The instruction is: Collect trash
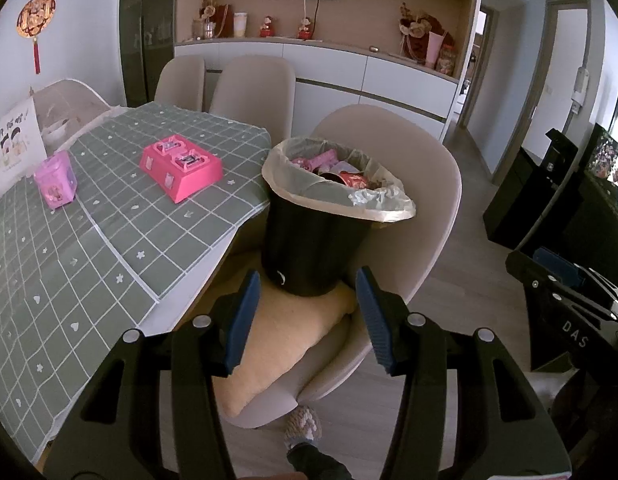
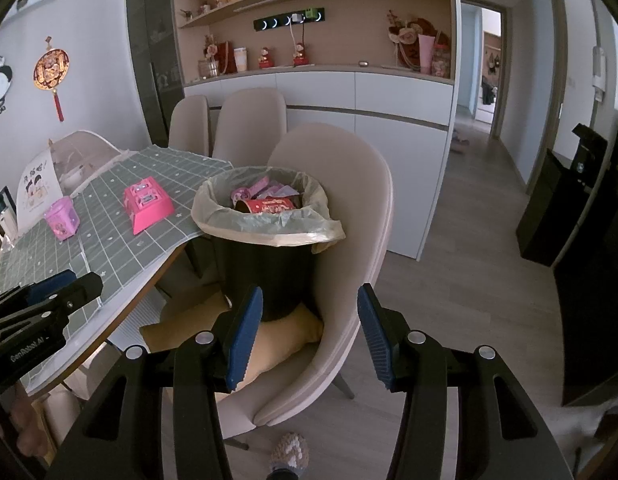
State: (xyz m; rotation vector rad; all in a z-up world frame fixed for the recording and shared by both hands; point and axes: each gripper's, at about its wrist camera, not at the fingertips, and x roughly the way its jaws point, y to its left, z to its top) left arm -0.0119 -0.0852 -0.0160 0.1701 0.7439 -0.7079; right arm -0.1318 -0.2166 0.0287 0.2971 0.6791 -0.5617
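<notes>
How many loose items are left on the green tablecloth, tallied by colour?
Hot pink box: 1
Lilac-pink basket: 1
Total: 2, both apart from the lined black bin on the chair.

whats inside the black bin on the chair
The bin holds a red printed cup and pink wrappers on top, inside a plastic liner. Anything deeper is covered.

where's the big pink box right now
In both views the flat pink cardboard box lies on the green checked tablecloth, between the small lilac box and the black lined bin.
</notes>
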